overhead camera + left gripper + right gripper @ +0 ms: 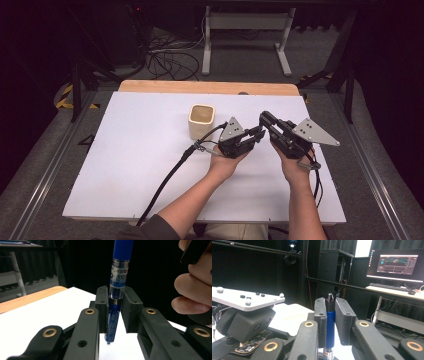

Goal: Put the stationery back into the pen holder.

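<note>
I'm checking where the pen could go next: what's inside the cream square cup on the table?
The cream cup stands open-topped beside the left gripper. From above, its inside shows a flat brownish surface with nothing sticking out. Its walls hide the lower part, so what the brown is cannot be told.

a white-topped table (pixel 125 165) with a wooden far edge carries one cream square cup (pixel 201 121).
</note>
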Motion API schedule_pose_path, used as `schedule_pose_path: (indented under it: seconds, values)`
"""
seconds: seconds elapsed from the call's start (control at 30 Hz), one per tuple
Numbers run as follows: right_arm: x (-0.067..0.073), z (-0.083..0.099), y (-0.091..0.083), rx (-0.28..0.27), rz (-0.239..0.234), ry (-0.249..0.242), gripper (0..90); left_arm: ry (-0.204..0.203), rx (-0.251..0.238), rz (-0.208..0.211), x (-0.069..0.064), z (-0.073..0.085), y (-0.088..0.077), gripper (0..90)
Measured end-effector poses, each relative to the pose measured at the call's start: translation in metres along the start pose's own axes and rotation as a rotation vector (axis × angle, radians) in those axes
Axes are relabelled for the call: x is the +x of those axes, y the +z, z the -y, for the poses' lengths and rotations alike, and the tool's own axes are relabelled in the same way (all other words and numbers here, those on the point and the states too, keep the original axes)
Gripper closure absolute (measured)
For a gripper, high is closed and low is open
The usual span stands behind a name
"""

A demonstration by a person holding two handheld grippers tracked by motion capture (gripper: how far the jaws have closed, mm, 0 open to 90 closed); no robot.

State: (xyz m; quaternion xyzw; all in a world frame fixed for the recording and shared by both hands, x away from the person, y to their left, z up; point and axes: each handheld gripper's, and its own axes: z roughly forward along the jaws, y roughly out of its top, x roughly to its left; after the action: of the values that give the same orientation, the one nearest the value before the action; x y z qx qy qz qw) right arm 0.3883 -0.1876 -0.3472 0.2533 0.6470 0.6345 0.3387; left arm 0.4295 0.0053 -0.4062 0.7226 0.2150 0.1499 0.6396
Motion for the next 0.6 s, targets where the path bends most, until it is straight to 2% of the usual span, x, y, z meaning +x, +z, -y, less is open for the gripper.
schedule_pose_path:
  seconds: [0.3, 0.4, 0.6]
  values:
    - [-0.0021, 0.0008, 0.0008, 0.002, -0.013, 0.025, 79.2, 0.032, 0.016, -0.009, -0.0005, -0.0015, -0.0023, 78.9]
    - [-0.0035, 0.0016, 0.0022, 0.008, -0.023, 0.032, 73.9, 0.035, 0.019, -0.017, 0.0009, -0.0028, -0.0039, 79.0]
    - [-0.0039, 0.0033, 0.0041, 0.028, -0.036, 0.048, 69.4, 0.033, 0.030, -0.038, 0.0038, -0.0058, -0.0077, 79.1]
